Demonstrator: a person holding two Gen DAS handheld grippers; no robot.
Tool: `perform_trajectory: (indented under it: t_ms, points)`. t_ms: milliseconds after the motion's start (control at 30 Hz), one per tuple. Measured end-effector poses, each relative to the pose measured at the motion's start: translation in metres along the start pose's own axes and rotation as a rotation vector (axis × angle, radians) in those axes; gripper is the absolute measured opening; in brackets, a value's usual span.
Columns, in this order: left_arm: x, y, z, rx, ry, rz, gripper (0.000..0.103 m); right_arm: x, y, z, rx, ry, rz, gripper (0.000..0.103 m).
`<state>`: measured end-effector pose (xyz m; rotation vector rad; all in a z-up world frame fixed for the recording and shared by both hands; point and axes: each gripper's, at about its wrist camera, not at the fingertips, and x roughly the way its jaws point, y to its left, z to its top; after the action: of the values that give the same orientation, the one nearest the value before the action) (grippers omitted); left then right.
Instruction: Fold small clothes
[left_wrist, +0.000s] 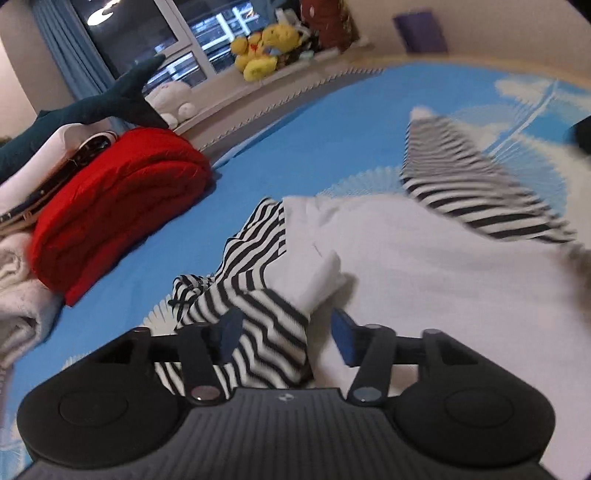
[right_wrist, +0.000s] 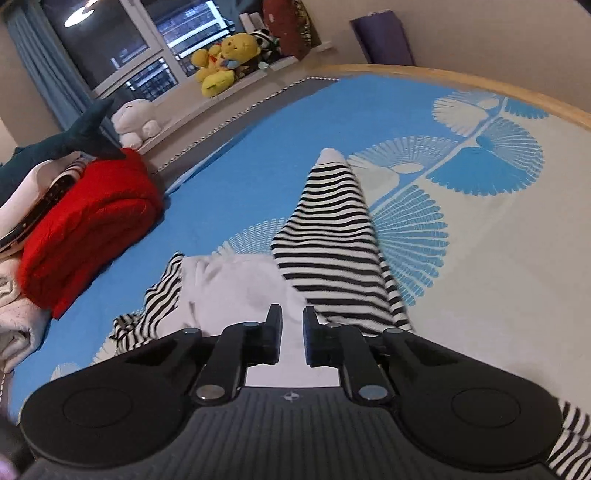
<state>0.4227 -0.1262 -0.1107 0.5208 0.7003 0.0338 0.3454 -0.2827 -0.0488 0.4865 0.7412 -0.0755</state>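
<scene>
Lying under both grippers, the striped garment (right_wrist: 328, 236) passes between the parted left gripper (left_wrist: 286, 332); right gripper (right_wrist: 292, 325) nearly closed.

A blue-and-white patterned bed (right_wrist: 258, 155) carries the striped garment (right_wrist: 332, 229) and a folded red blanket (right_wrist: 85, 229).

No readable text, label, brand or number anywhere; only small round emblem on each gripper body.

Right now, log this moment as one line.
left gripper: open over striped sleeve | right gripper: nearly closed over white shirt | bed
</scene>
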Motion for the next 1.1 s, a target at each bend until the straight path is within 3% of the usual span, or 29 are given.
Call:
perform_trajectory:
  t_ms: [100, 133, 167, 200, 267, 400, 500, 600, 667, 767, 867, 933, 1000, 1033, 1100]
  points:
    - [0.034, -0.016, 0.006, 0.061, 0.045, 0.058, 0.061, 0.003, -0.009, 0.005, 0.018, 0.012, -0.014, 0.013]
    - [0.041, -0.017, 0.006, 0.076, 0.058, 0.058, 0.055, 0.004, -0.010, 0.006, 0.017, 0.015, -0.016, 0.013]
    - [0.047, -0.015, 0.005, 0.088, 0.070, 0.055, 0.022, 0.006, -0.011, 0.007, 0.014, 0.016, -0.020, 0.013]
    - [0.047, -0.004, 0.002, 0.084, 0.076, 0.060, 0.010, 0.008, -0.011, 0.008, 0.013, 0.018, -0.025, 0.013]
    - [0.033, 0.035, -0.001, -0.003, 0.042, 0.088, 0.010, 0.012, -0.011, 0.008, 0.017, 0.022, -0.026, 0.013]
    - [-0.016, 0.174, -0.031, -0.293, -0.010, 0.203, 0.009, 0.023, -0.004, 0.002, 0.013, 0.049, -0.023, 0.013]
    - [-0.052, 0.289, -0.084, -0.525, 0.001, 0.342, 0.009, 0.030, 0.004, -0.004, 0.000, 0.069, -0.006, 0.013]
    - [-0.074, 0.365, -0.146, -0.693, 0.029, 0.452, 0.009, 0.036, 0.016, -0.010, -0.047, 0.071, -0.013, 0.013]
    - [-0.074, 0.396, -0.186, -0.755, 0.088, 0.511, 0.009, 0.041, 0.021, -0.017, -0.067, 0.085, -0.017, 0.013]
    - [-0.063, 0.439, -0.234, -0.967, 0.197, 0.505, 0.009, 0.049, 0.031, -0.027, -0.105, 0.112, -0.026, 0.013]
    - [-0.045, 0.471, -0.271, -1.053, 0.299, 0.515, 0.010, 0.054, 0.039, -0.034, -0.126, 0.129, -0.026, 0.013]
    - [-0.043, 0.490, -0.294, -1.126, 0.374, 0.531, 0.016, 0.057, 0.043, -0.036, -0.134, 0.133, -0.025, 0.013]
    - [-0.044, 0.505, -0.328, -1.297, 0.483, 0.545, 0.023, 0.059, 0.049, -0.037, -0.147, 0.131, -0.027, 0.013]
    - [-0.048, 0.511, -0.342, -1.370, 0.506, 0.552, 0.024, 0.059, 0.051, -0.038, -0.156, 0.128, -0.030, 0.013]
    - [-0.055, 0.518, -0.350, -1.395, 0.520, 0.614, 0.025, 0.061, 0.055, -0.040, -0.166, 0.126, -0.037, 0.013]
